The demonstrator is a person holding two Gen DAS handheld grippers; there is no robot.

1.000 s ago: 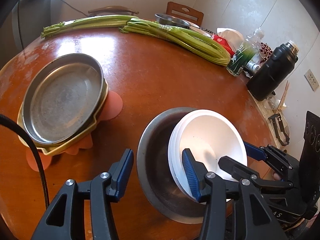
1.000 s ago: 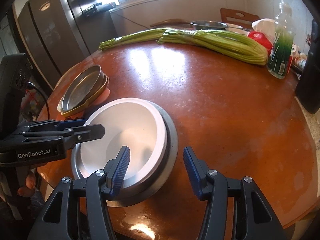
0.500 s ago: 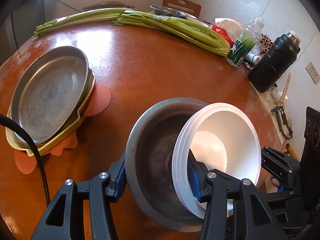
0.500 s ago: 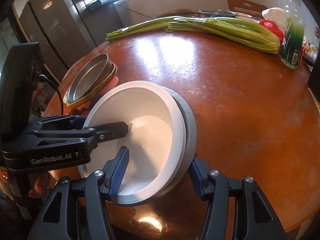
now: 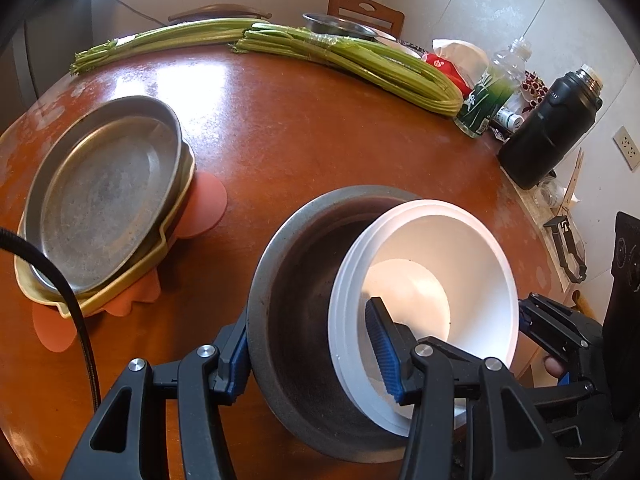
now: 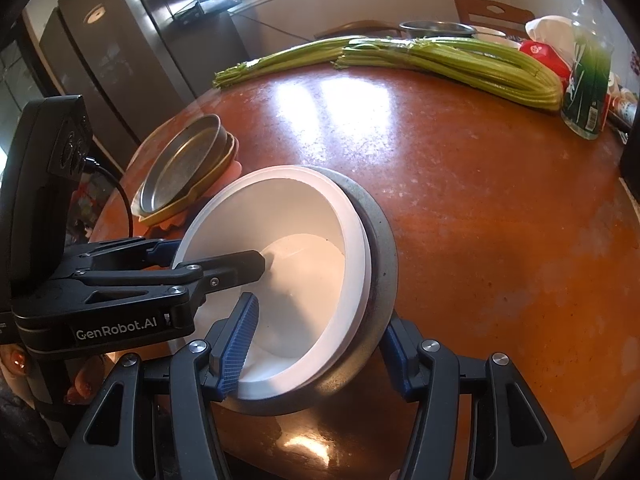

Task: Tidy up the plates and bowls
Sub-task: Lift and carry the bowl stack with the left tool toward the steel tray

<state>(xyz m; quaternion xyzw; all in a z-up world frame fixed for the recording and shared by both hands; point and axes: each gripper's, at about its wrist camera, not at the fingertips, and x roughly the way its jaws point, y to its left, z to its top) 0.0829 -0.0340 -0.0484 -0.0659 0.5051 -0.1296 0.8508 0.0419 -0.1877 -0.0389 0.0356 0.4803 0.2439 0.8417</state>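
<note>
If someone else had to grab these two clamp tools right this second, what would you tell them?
Left gripper: closed across the metal bowl and the white bowls nested in it.
Right gripper: clamps the same stack from the opposite side.
The stack is tilted, seemingly off the table.
A metal plate sits stacked on a yellow tray at the left.
Left to do: set the bowls down level; I'd guess near the plates.

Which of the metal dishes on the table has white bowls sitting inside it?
The deep metal bowl nearest the camera, tilted between the fingers; the flat metal pan on the yellow tray holds nothing.
</note>
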